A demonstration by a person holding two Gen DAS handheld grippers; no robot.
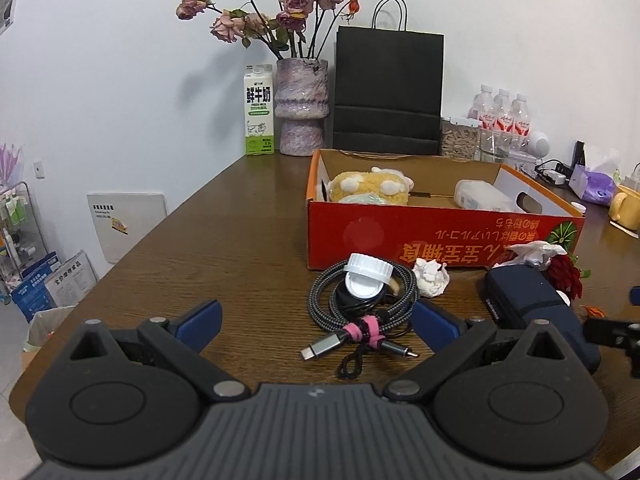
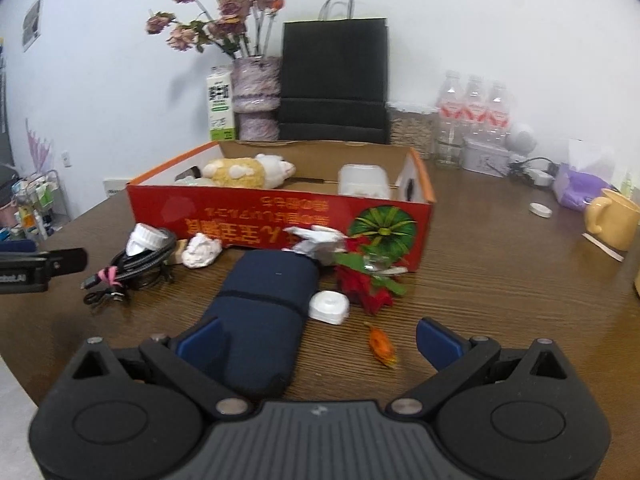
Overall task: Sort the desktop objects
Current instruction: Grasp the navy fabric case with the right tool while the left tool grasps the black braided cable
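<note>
my left hand-held gripper (image 1: pixel 316 326) gapes over the limp braided grey cable coil (image 1: pixel 362 300); i'd pinch its pink strap (image 1: pixel 366 330). right hand-held gripper (image 2: pixel 320 342) gapes too.

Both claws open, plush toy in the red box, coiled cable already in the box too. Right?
Not quite. The cable is on the table in front of the box, as the left wrist view shows. The plush toy is inside, and both claws are open.
</note>
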